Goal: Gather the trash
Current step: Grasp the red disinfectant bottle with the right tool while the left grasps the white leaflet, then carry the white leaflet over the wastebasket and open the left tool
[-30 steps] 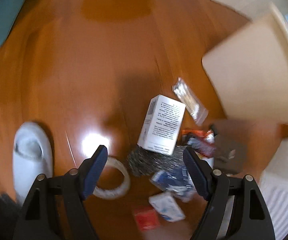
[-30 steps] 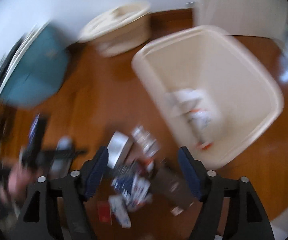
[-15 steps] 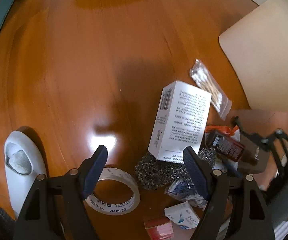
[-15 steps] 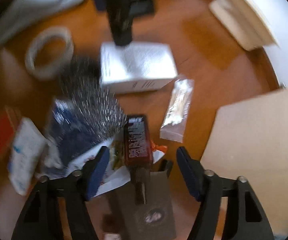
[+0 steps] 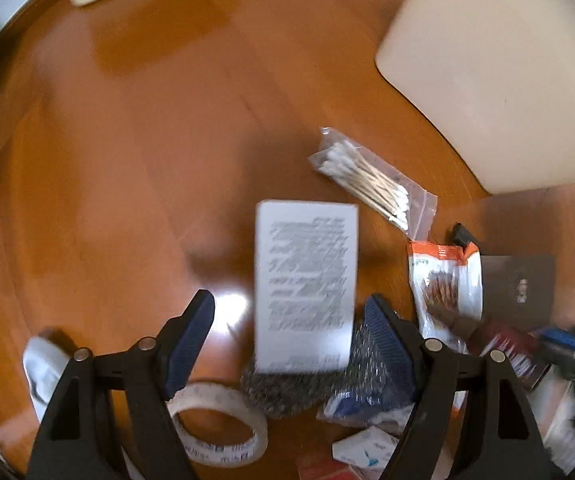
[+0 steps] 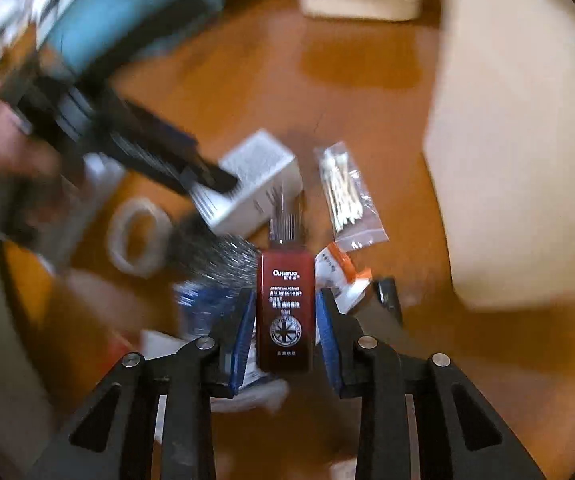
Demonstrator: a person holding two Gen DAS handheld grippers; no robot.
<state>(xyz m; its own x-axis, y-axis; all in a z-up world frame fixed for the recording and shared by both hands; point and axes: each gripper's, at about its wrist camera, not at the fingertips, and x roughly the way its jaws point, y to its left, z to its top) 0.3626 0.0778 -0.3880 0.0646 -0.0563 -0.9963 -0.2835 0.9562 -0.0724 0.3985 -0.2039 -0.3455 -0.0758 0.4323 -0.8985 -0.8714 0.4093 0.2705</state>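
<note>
A heap of trash lies on the wooden floor. My right gripper is closing on a dark red disinfectant bottle, with its blue pads against the bottle's two sides. My left gripper points straight down and is open, its fingers on either side of a white printed box without touching it. The box rests on a steel wool scourer. A bag of cotton swabs and an orange and white packet lie to the right. The red bottle shows blurred at the left wrist view's right edge.
A beige bin stands at the upper right, close to the swabs. A roll of tape lies under the left finger, and a white slipper is at the far left. A grey card lies by the packet. A teal bag is further back.
My right gripper dropped from above the bin to the pile and closed around the red bottle. My left gripper sank, and the white box now sits between its fingers.
</note>
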